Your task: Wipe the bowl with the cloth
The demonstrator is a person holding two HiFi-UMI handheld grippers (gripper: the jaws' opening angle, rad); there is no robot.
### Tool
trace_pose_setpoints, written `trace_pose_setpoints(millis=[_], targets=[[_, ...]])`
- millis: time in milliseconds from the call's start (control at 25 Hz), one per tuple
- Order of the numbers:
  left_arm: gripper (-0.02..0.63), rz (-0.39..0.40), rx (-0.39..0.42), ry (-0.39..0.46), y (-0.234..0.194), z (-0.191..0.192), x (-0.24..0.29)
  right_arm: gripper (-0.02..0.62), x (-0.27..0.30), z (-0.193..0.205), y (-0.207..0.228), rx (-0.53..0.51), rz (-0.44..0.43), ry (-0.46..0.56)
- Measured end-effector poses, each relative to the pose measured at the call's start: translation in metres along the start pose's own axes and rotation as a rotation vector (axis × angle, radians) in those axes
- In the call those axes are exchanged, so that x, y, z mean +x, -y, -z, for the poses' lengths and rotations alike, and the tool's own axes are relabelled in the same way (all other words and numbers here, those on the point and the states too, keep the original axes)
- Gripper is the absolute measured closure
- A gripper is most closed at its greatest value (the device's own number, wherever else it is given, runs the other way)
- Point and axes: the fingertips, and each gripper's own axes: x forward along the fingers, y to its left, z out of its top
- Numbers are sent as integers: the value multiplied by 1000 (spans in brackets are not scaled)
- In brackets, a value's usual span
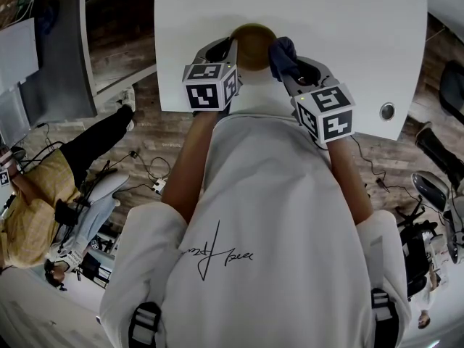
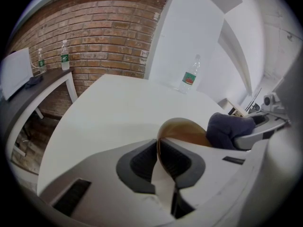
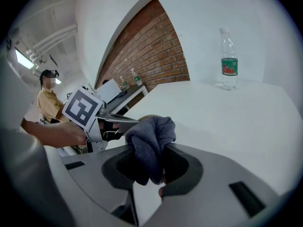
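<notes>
A brown wooden bowl (image 1: 254,44) sits near the front edge of the white table (image 1: 348,27). My left gripper (image 1: 233,55) is shut on the bowl's left rim. In the left gripper view the thin rim (image 2: 159,145) runs between the dark pads, and the bowl (image 2: 187,130) is tilted up behind them. My right gripper (image 1: 286,67) is shut on a bunched dark blue cloth (image 1: 283,55), which hangs at the bowl's right rim. In the right gripper view the cloth (image 3: 151,141) bulges out of the jaws of the right gripper (image 3: 150,167), and a sliver of the bowl (image 3: 144,117) shows behind it.
A clear water bottle (image 2: 190,75) with a green label stands at the table's far side, also seen in the right gripper view (image 3: 229,60). The table has a round cable hole (image 1: 388,111) at the right. A seated person (image 1: 32,209) is to the left, beside a grey desk (image 1: 43,56).
</notes>
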Motion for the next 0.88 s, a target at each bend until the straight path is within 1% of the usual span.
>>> trace_pose_setpoints(millis=[880], targets=[[582, 3, 9, -3, -1, 0, 1, 502, 5, -10, 14, 7, 29, 6]])
